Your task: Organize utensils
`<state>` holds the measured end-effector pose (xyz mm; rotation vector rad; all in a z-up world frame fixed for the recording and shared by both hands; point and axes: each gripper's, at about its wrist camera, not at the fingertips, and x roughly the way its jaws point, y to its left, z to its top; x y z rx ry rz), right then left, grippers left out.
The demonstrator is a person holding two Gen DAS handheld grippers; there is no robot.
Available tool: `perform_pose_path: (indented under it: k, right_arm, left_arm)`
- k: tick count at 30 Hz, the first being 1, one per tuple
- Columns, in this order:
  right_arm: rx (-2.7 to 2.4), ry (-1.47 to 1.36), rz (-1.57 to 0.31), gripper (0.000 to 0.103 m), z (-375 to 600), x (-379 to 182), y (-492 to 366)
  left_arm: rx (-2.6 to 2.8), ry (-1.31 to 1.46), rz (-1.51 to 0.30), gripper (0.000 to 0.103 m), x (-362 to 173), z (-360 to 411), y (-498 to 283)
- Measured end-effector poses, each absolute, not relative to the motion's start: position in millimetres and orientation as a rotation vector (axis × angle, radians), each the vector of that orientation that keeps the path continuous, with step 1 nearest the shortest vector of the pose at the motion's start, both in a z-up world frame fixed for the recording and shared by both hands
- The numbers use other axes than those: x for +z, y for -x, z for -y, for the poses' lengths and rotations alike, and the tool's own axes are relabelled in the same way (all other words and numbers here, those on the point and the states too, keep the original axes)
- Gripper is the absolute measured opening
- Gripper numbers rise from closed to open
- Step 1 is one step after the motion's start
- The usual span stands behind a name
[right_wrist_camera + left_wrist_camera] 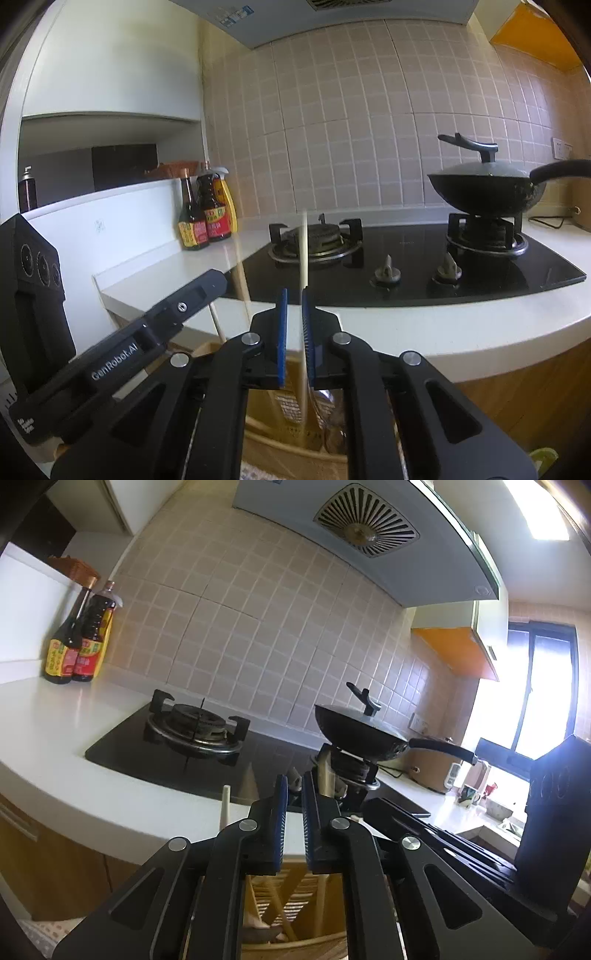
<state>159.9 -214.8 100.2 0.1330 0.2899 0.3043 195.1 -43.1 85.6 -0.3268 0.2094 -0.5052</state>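
Chopstick [304, 258], pale, stands upright at lower centre, clamped by the right tool [294, 295]. Left tool [295, 781] is clamped on a wooden utensil [325, 775]. Beyond lie the table [443, 325] and stove [406, 258].

We see a glossy black glass hob [424, 258] set in a smooth white countertop [461, 325] with a soft shine. The wall tiles [351, 129] look glazed and pale. The wok [484, 192] is dark matt metal. The chopstick [303, 258] looks like pale, smooth wood. The right gripper [294, 306] is matt black plastic with blue ribbed pads and shiny metal pins.
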Motion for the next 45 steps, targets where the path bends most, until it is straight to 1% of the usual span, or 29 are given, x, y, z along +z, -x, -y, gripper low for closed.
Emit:
perform_pose_path:
  k: [3,4,5,6,7,8,9,11,12,13,14,15,16,17,22,23,26,28,29,31,36,39,42,45]
  right_arm:
    - [0.310,-0.148,-0.302,0.008,220.1,98.5,-151.8]
    - [0.312,-0.153,-0.306,0.012,221.5,98.6,-150.4]
    - [0.314,-0.159,-0.310,0.016,223.8,98.8,-146.8]
    - [0.312,-0.165,-0.313,0.024,225.7,99.2,-143.2]
    - [0.311,-0.170,-0.315,0.033,227.2,99.9,-139.2]
    - [0.315,-0.178,-0.317,0.037,229.6,101.4,-132.6]
    - [0.313,-0.182,-0.317,0.043,231.2,102.8,-126.2]
    - [0.310,-0.181,-0.320,0.043,233.0,105.7,-113.2]
    - [0.308,-0.180,-0.321,0.043,233.5,107.2,-105.9]
    - [0.306,-0.176,-0.320,0.043,233.7,108.4,-95.3]
    - [0.303,-0.174,-0.320,0.044,234.1,109.1,-88.2]
    - [0.300,-0.173,-0.320,0.048,234.3,109.4,-80.2]
    - [0.295,-0.171,-0.319,0.052,234.4,109.2,-72.4]
    - [0.285,-0.168,-0.319,0.053,234.1,107.8,-60.8]
    - [0.215,-0.147,-0.326,0.057,231.8,95.5,-27.7]
    - [0.185,-0.146,-0.316,0.057,231.7,88.7,-19.8]
    - [0.059,-0.109,-0.265,0.057,227.3,71.4,-6.7]
    - [-0.046,-0.071,-0.235,0.062,220.7,54.1,-2.0]
    - [-0.067,-0.067,-0.229,0.063,219.2,46.6,-0.2]
    - [-0.066,-0.080,-0.229,0.067,218.9,35.5,1.9]
    - [-0.005,-0.056,-0.263,0.078,217.0,18.0,-4.3]
    - [0.033,-0.085,-0.337,0.079,220.0,7.5,-16.0]
    - [0.041,-0.088,-0.345,0.079,219.5,5.6,-19.1]
    - [0.045,-0.081,-0.346,0.079,218.0,5.4,-19.7]
  left_arm:
    - [-0.510,0.339,-0.225,0.007,82.9,37.2,-192.5]
    - [-0.508,0.341,-0.226,0.007,83.4,34.5,-190.6]
    - [-0.509,0.342,-0.225,0.011,84.0,32.2,-188.6]
    - [-0.513,0.341,-0.226,0.013,85.1,30.0,-185.1]
    - [-0.517,0.338,-0.227,0.020,87.2,27.6,-182.0]
    - [-0.526,0.331,-0.225,0.027,90.6,24.6,-175.9]
    - [-0.533,0.322,-0.221,0.031,94.0,21.9,-168.6]
    - [-0.542,0.306,-0.218,0.044,100.1,17.1,-154.0]
    - [-0.545,0.298,-0.214,0.048,103.5,13.7,-143.5]
    - [-0.544,0.288,-0.211,0.057,106.5,10.8,-133.1]
    - [-0.542,0.279,-0.209,0.063,108.3,8.7,-125.3]
    - [-0.538,0.270,-0.206,0.065,110.1,6.6,-116.3]
    - [-0.529,0.259,-0.202,0.070,111.9,3.6,-103.5]
    - [-0.523,0.253,-0.201,0.076,113.0,1.8,-96.4]
    - [-0.442,0.194,-0.223,0.089,104.5,-1.8,-57.0]
    - [-0.399,0.177,-0.219,0.091,99.2,-1.5,-49.8]
    - [-0.254,0.165,-0.193,0.092,80.4,-0.5,-35.8]
    - [-0.176,0.157,-0.177,0.092,67.7,3.0,-31.1]
    - [-0.143,0.150,-0.176,0.092,59.1,6.4,-29.9]
    - [-0.118,0.120,-0.177,0.092,45.5,14.7,-30.1]
    - [-0.060,0.025,-0.166,0.092,31.5,28.4,-34.5]
    - [-0.057,0.011,-0.199,0.092,25.3,31.7,-41.7]
    - [-0.044,-0.033,-0.207,0.092,20.3,34.0,-42.5]
    - [-0.035,-0.047,-0.211,0.095,18.1,35.1,-42.2]
